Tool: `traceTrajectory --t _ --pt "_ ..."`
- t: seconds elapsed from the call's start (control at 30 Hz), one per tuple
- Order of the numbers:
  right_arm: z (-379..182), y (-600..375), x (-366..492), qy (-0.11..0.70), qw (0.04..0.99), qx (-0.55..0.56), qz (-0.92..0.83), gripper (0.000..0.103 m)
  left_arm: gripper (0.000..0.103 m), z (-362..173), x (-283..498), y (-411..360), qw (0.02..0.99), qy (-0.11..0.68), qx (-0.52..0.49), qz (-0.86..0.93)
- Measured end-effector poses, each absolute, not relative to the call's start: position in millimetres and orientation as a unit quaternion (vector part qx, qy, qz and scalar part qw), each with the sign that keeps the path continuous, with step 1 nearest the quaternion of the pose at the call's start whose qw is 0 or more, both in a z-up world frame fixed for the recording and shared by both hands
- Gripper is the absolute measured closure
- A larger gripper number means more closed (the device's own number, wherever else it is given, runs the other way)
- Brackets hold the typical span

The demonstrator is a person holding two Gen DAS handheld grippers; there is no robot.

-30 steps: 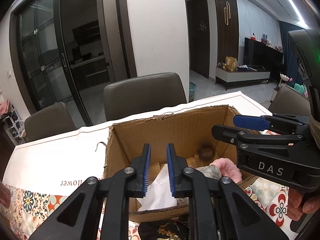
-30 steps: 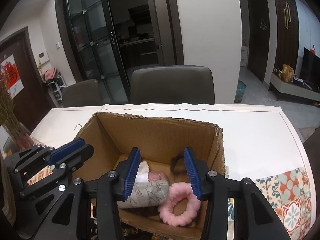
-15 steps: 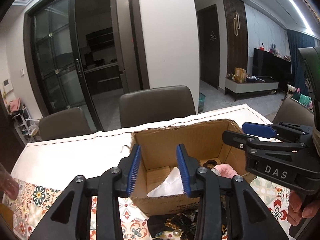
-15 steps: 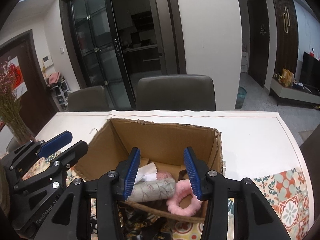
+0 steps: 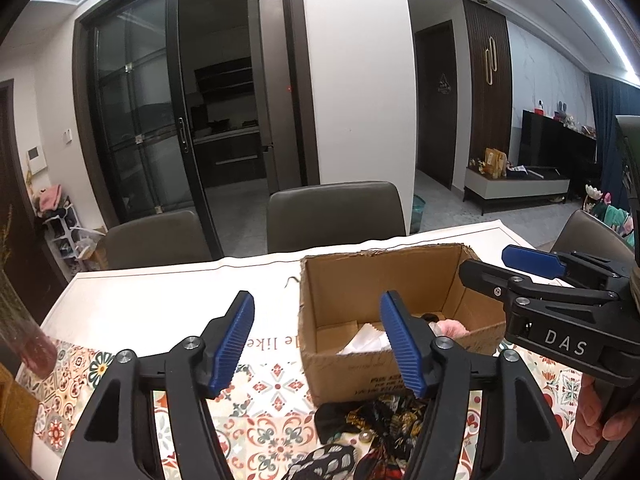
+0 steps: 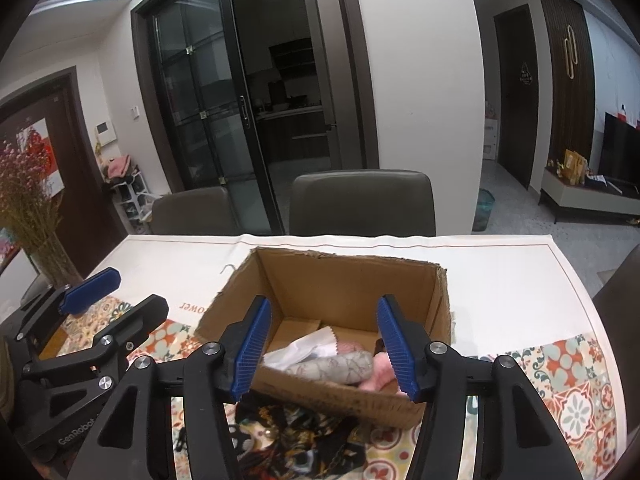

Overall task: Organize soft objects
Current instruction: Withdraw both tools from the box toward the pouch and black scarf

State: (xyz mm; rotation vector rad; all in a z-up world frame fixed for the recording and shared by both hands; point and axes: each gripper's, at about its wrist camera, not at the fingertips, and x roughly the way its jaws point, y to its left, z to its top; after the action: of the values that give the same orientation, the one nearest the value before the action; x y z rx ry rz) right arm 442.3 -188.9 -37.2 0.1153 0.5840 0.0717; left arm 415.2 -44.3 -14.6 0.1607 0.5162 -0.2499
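Behind the table (image 6: 500, 280), dark chairs (image 6: 362, 204) and glass doors (image 6: 208, 120) are seen. A white cloth with bright tile patterns (image 5: 276, 392) is spread over the table. An open cardboard box (image 6: 344, 280) is set on it, and everything else is placed from that box. Inside the box, a white cloth (image 6: 308, 346), a grey rolled cloth with a leaf print (image 6: 336, 366) and a fluffy pink band (image 6: 378, 376) are packed close together. Just in front of the box, a dark scarf with gold and red marks (image 6: 288, 436) is left in a heap on the table. The left gripper (image 5: 318, 340) is held in front of the box, toward its left side, with its blue pads wide apart and nothing between them. The right gripper (image 6: 326, 344) is held over the box's front edge, also spread wide and holding nothing. A vase of dried flowers (image 6: 30, 200) is seen far to the left of the box.
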Motion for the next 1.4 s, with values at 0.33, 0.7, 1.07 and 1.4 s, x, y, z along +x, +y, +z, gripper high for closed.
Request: traceTrajectory --t 0.33,0.7,1.07,1.4 --pt "-32 -174 421 0.277 0.958 0.062 0.039 0.036 0.021 -15 386 -20 0.961 0.249 0.072 -0.097" --pt "-39 -161 402 0.281 0.957 0.061 0.039 0.035 0.015 -25 359 -4 0.962 0.250 0.070 -0.083" --pt "-53 -153 384 0.297 0.952 0.061 0.044 0.035 0.013 -41 336 7 0.958 0.267 0.071 -0.076" --pt "-72 -145 369 0.319 0.945 0.059 0.047 0.035 0.013 -61 319 16 0.950 0.291 0.073 -0.087"
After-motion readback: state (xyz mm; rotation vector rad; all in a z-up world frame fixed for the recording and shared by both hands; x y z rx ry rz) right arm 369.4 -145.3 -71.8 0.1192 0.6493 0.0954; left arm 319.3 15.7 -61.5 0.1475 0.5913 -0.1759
